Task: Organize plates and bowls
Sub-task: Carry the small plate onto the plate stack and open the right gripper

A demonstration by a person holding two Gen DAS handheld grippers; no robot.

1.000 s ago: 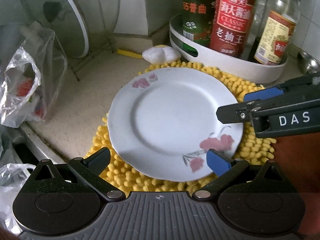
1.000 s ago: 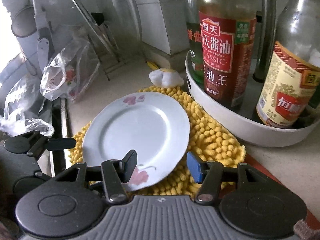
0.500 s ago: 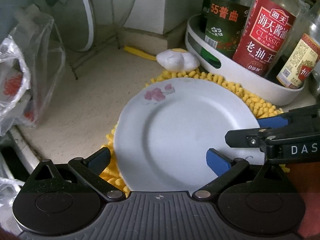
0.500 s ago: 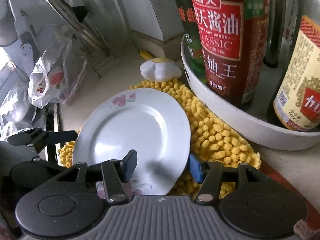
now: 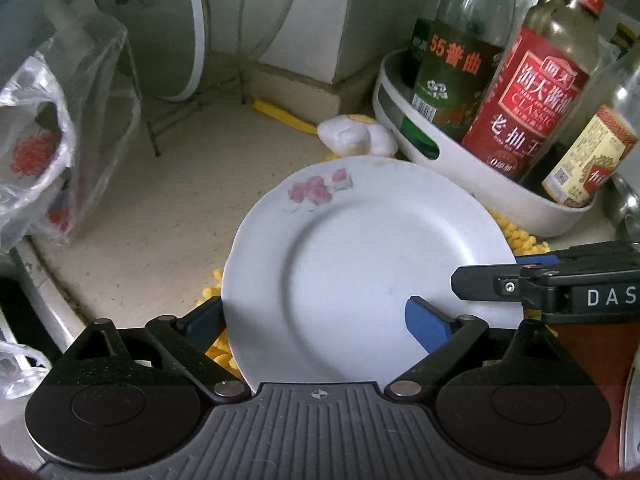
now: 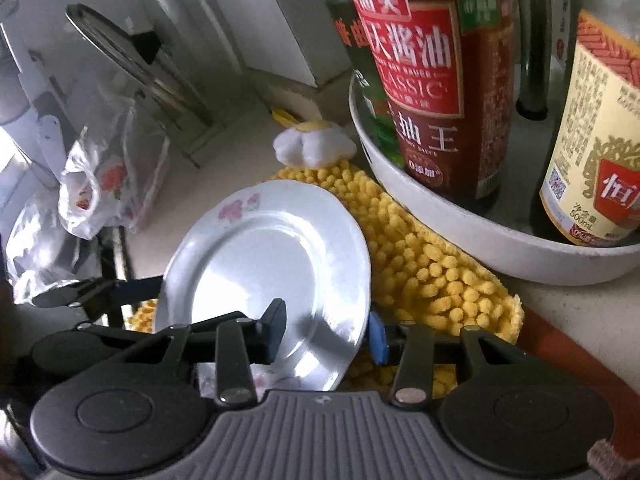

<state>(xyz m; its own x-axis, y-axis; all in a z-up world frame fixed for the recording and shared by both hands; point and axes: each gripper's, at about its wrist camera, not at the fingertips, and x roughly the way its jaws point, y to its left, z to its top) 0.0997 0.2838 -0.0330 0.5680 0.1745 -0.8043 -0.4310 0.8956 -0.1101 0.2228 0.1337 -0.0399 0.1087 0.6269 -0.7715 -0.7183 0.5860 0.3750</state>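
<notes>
Bottles crowd the right side: a red-labelled soy sauce bottle [image 5: 528,100], a green-labelled bottle [image 5: 456,68] and a yellow-labelled bottle [image 6: 592,148] stand together in a white round tray [image 5: 472,168], whose wall sits close behind the plate [image 5: 360,264]. A small white-and-yellow toy [image 5: 356,136] lies between plate and tray. At left, a clear plastic bag [image 5: 52,140] slumps on the counter [image 5: 160,208], and a glass pot lid [image 5: 188,32] stands upright in a wire rack near the tiled wall.

The white, flower-printed plate is tilted, its near-right edge raised off the yellow nubby mat [image 6: 432,264]. The right gripper [image 6: 328,332] straddles that rim, 1 finger over, 1 under, jaws closing. The left gripper [image 5: 316,320] straddles the opposite rim, jaws wide but closing; whether either's pads press yet I cannot tell. Bare counter opens to the plate's left.
</notes>
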